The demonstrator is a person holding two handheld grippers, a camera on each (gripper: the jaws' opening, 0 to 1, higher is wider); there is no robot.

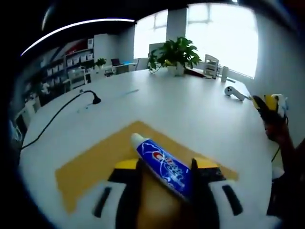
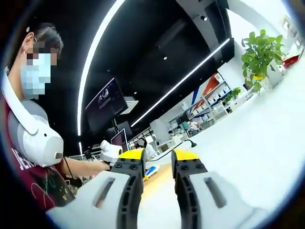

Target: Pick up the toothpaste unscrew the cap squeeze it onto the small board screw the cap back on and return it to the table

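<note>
One toothpaste tube (image 1: pixel 164 168) clamped in left gripper (image 1: pixel 166 168) fingers, cap up-left; right gripper (image 2: pixel 158 162) fingers apart.

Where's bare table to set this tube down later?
Widest bare stretch of the white table: beyond the yellow board, between the black cable and the white controller. Crowded: far edge around the potted plant. The left claw holds the toothpaste.

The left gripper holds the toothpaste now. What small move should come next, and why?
Probably bring the right gripper to the white cap. The left gripper is shut on the toothpaste above the yellow board, the cap is on, and the right jaws look empty.
</note>
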